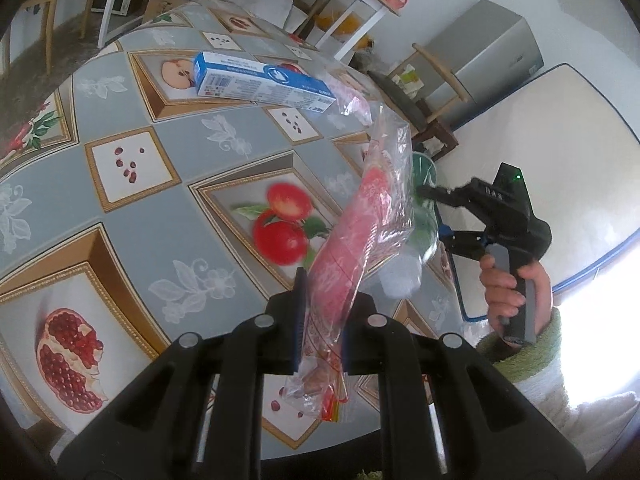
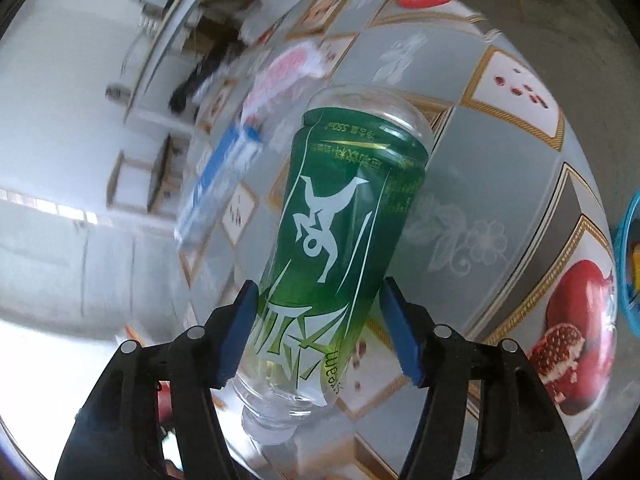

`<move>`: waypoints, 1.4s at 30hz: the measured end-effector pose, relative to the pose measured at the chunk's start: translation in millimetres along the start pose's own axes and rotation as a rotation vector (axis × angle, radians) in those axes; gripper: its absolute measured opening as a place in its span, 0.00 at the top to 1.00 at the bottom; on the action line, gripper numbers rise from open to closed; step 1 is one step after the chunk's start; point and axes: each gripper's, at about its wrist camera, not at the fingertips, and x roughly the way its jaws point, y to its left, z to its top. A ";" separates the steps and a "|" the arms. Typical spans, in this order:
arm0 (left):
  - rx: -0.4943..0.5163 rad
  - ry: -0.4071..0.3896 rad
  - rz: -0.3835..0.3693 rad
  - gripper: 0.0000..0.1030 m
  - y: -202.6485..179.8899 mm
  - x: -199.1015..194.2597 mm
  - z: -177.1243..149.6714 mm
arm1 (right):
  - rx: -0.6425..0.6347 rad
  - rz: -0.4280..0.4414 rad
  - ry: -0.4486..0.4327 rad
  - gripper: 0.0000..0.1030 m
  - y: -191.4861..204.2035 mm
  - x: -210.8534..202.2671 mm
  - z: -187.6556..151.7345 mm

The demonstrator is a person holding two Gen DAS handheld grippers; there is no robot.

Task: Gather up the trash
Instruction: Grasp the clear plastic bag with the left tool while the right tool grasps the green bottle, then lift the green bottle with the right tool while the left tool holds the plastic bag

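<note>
— Fruit-printed oilcloth (image 1: 168, 216), glossy grey with gold-framed pomegranates and apples, covers the table. Where is the rubbish?

— At the near edge, between both tools. The plastic bottle (image 2: 344, 216) is clear, ribbed at the shoulder and wrapped in a green label with a white leaping figure. Its long axis runs away from the right gripper (image 2: 320, 332), base toward the table's middle, neck toward the camera. The blue pads stand at either side of the label; the left one touches it, the right shows a sliver of gap, so a firm squeeze cannot be confirmed.

— And the other tool?

— The left gripper (image 1: 322, 316) is clamped on a crinkled transparent wrapper (image 1: 360, 232) with pink-red print, which rises stiffly from the pads toward the bottle.

— The hand (image 1: 516, 288)?

— Seen from the left wrist, it wraps the right tool's handle, a fuzzy green cuff (image 1: 532, 352) below it, fingers pointing toward the table.

— Anything further out?

— A blue-and-white carton (image 1: 260, 84) lies flat farther back on the cloth.
</note>
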 end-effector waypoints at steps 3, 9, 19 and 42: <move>-0.005 0.004 -0.003 0.88 1.0 1.4 0.0 | -0.101 -0.050 0.069 0.41 15.1 -0.6 -11.1; -0.005 0.010 0.002 0.88 0.6 3.8 -3.0 | -0.270 -0.172 0.108 0.41 44.1 -2.1 -41.5; 0.003 0.005 0.009 0.88 -5.3 7.0 -4.0 | -0.223 -0.145 0.072 0.39 38.3 5.4 -63.7; -0.001 0.008 0.010 0.88 -5.6 10.2 -6.2 | -0.227 -0.142 0.081 0.42 39.0 5.0 -78.1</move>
